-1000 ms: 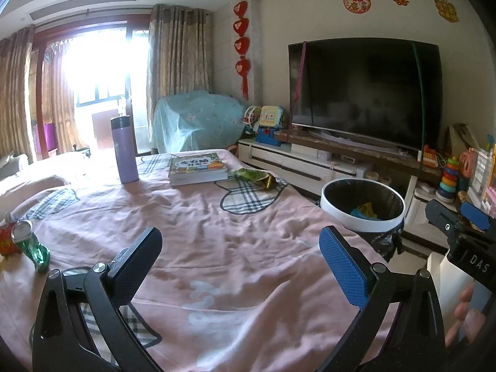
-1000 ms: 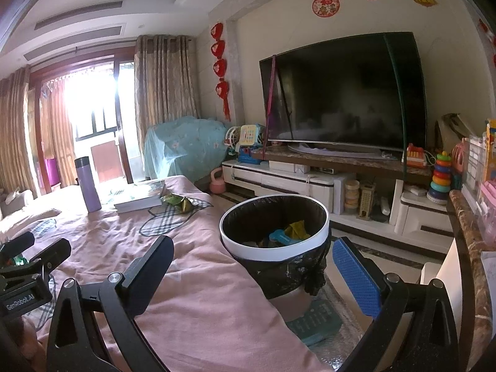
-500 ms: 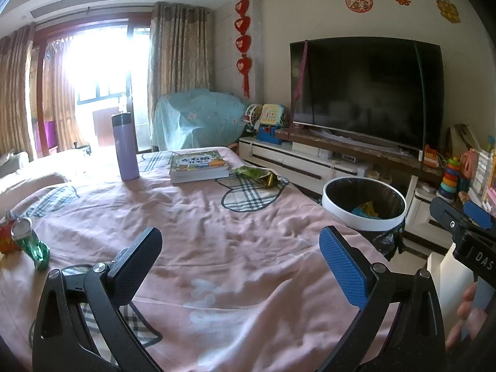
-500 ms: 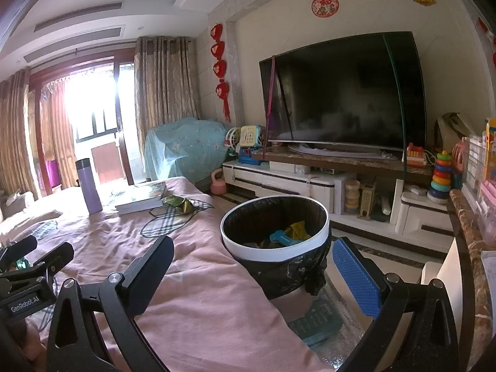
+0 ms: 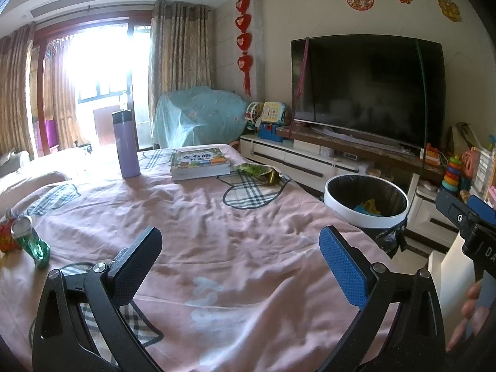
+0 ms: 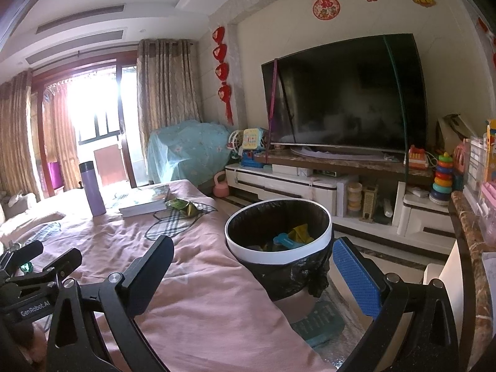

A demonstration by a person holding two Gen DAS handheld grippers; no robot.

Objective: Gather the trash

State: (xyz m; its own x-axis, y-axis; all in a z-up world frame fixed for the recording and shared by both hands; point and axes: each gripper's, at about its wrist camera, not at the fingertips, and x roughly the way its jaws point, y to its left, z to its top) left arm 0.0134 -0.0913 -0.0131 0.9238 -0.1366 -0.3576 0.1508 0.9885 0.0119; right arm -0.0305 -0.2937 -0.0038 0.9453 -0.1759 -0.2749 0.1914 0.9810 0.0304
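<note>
A white-rimmed trash bin (image 5: 365,200) (image 6: 277,232) with a black liner stands beside the pink-clothed table and holds yellow and blue scraps. A green-gold snack wrapper (image 5: 259,172) (image 6: 183,206) lies on the cloth beside a book. At the table's left edge sit a crushed green can (image 5: 29,240) and a red wrapper (image 5: 5,237). My left gripper (image 5: 240,257) hovers open over the near cloth, nothing between its fingers. My right gripper (image 6: 252,269) is open too, just in front of the bin and empty.
A purple flask (image 5: 125,144) and a picture book (image 5: 200,162) stand at the far end of the table (image 5: 186,223). A TV (image 5: 367,88) on a low white cabinet (image 5: 310,161) with toys lines the wall behind the bin. A hand shows at lower right.
Both views shift only slightly. The right gripper has edged a little nearer the bin; both stay open and empty.
</note>
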